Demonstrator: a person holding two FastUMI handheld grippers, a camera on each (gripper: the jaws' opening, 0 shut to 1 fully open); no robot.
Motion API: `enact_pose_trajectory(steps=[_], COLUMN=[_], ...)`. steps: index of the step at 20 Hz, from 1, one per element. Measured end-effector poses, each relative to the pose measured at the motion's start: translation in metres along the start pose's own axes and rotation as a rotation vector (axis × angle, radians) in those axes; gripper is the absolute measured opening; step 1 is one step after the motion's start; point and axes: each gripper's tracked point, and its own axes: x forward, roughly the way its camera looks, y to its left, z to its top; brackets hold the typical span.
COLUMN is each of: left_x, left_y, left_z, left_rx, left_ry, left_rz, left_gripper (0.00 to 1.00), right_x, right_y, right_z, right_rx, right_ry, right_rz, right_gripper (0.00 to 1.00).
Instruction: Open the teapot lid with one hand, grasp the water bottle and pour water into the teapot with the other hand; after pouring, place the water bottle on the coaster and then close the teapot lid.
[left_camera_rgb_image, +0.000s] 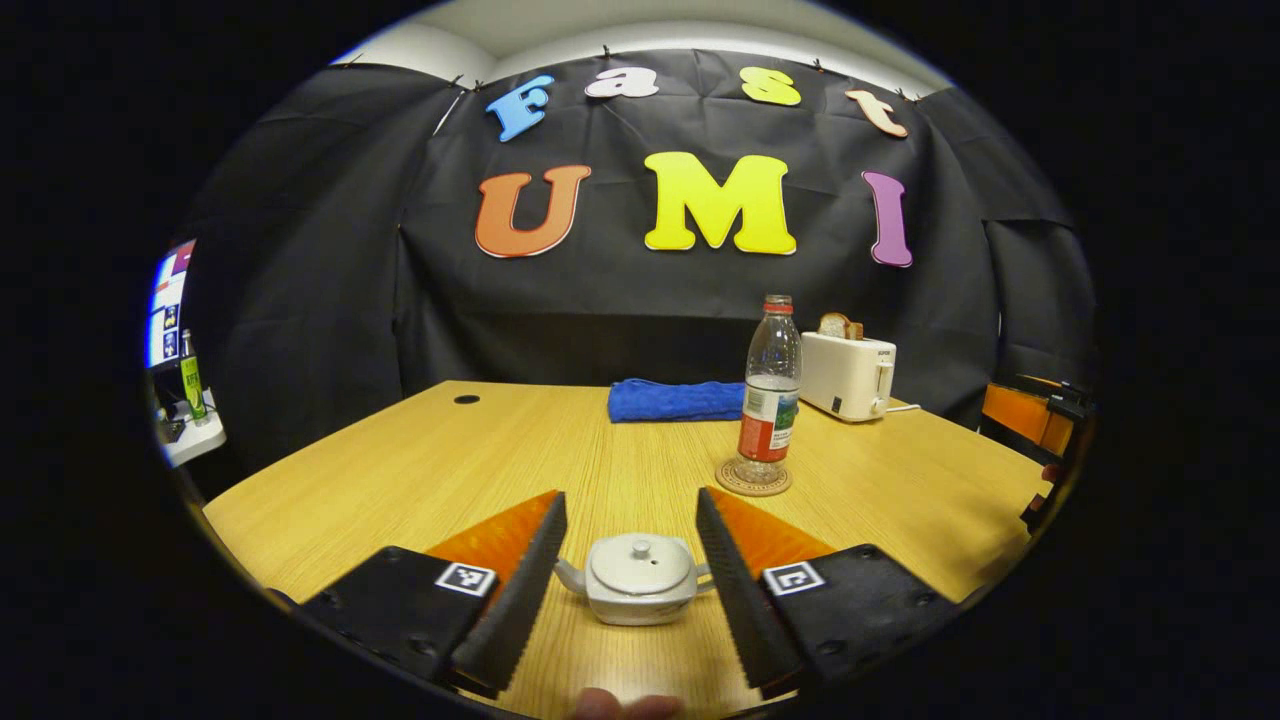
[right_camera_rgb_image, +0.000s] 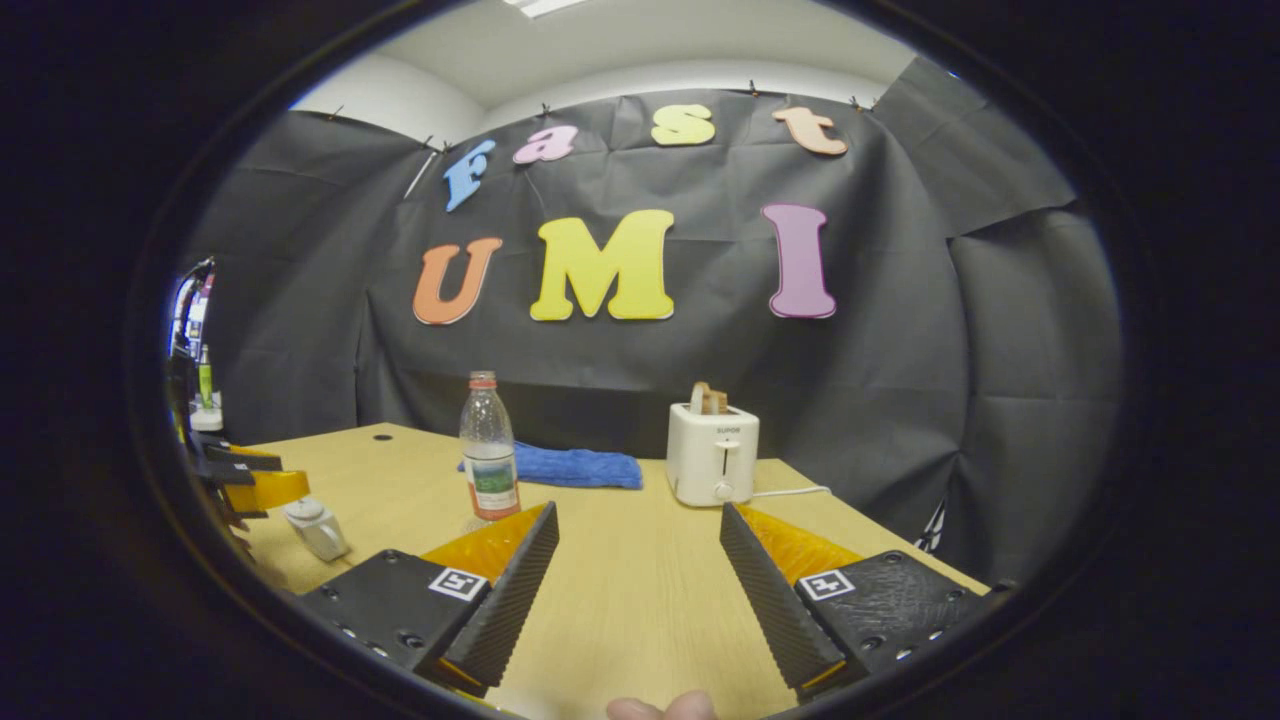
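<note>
We line up our left tongs (left_camera_rgb_image: 630, 570) on either side of the small white teapot (left_camera_rgb_image: 637, 578), their jaws spread wide and touching nothing, a stance that suits reaching down for the lid (left_camera_rgb_image: 641, 562), which sits closed with its knob up. The water bottle (left_camera_rgb_image: 770, 395) stands upright on the round coaster (left_camera_rgb_image: 753, 478) just beyond the teapot, capped, and by our reading not yet picked up. Our right tongs (right_camera_rgb_image: 640, 585) hang released over bare wooden surface (right_camera_rgb_image: 640, 560), well to the side of the bottle, likely waiting for the lid to come off. Behind, a folded blue towel (left_camera_rgb_image: 675, 400) and a white toaster (left_camera_rgb_image: 848, 375) holding bread sit near the far edge, apart from the work.
</note>
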Motion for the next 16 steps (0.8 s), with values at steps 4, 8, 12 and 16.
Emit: enact_pose_trajectory(steps=[4,8,12,16], left_x=[-0.013,-0.039,-0.063,-0.083], left_y=[-0.005,-0.022,-0.049,-0.071], left_z=[0.04,0.078,0.087,0.103], left_rx=[0.032,-0.006,-0.019,0.012], left_ry=[-0.079,-0.159,-0.207,-0.257], left_rz=[0.04,0.068,0.052,0.025], left_gripper=[0.99,0.99,0.99,0.99], right_x=[-0.009,-0.027,-0.051,-0.068], right_y=[0.005,0.003,-0.001,0.0], right_z=[0.012,0.026,0.041,0.042], right_rx=[0.014,0.016,0.021,0.019], right_ry=[-0.026,-0.052,-0.087,-0.102], right_rz=[0.008,-0.008,-0.023,-0.012], right_gripper=[0.96,0.98,0.97,0.97])
